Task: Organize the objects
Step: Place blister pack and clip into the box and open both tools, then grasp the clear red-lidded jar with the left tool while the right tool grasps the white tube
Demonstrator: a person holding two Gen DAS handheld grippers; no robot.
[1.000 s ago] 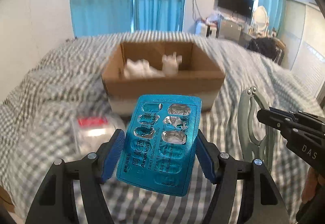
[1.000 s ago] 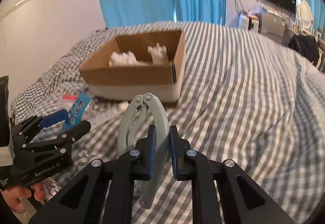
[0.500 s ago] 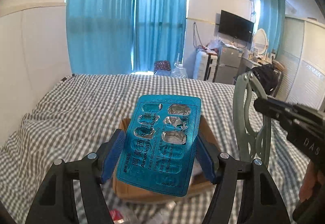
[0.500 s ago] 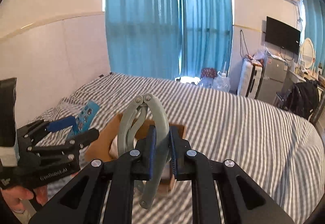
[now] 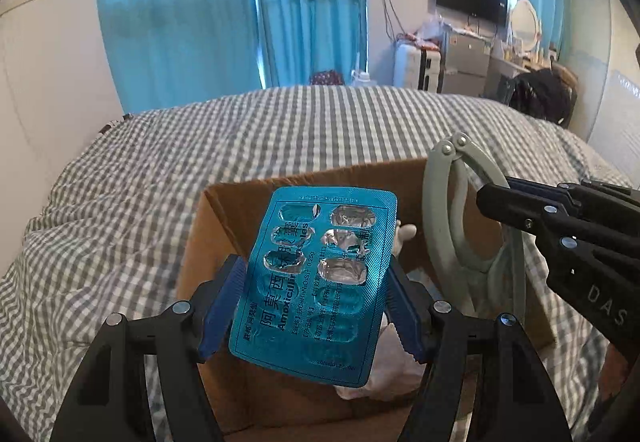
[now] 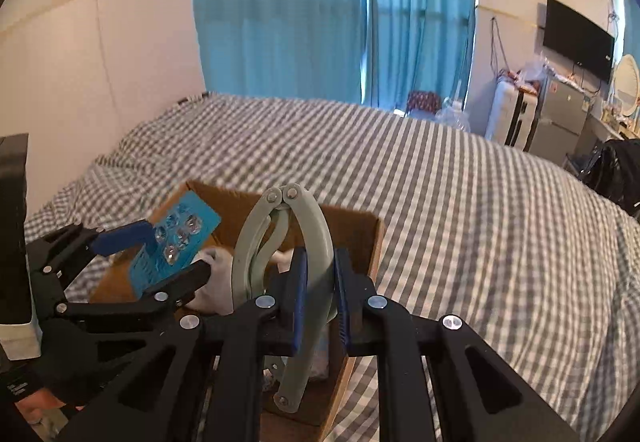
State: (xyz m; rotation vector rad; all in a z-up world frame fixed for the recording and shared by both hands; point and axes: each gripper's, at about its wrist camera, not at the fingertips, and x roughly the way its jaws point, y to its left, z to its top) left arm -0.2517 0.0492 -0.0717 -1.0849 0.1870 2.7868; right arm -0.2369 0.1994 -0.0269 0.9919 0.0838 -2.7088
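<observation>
We're holding the blister pack (image 5: 316,282) clamped in the left tool (image 5: 314,306) and the grey-green hinged clamp (image 6: 286,266) pinched tight in the right tool (image 6: 320,298), both over the open cardboard box (image 5: 224,209) on the bed (image 6: 460,201). We're aiming low inside the walls, clear of the white items (image 5: 384,370), then releasing one at a time.
</observation>
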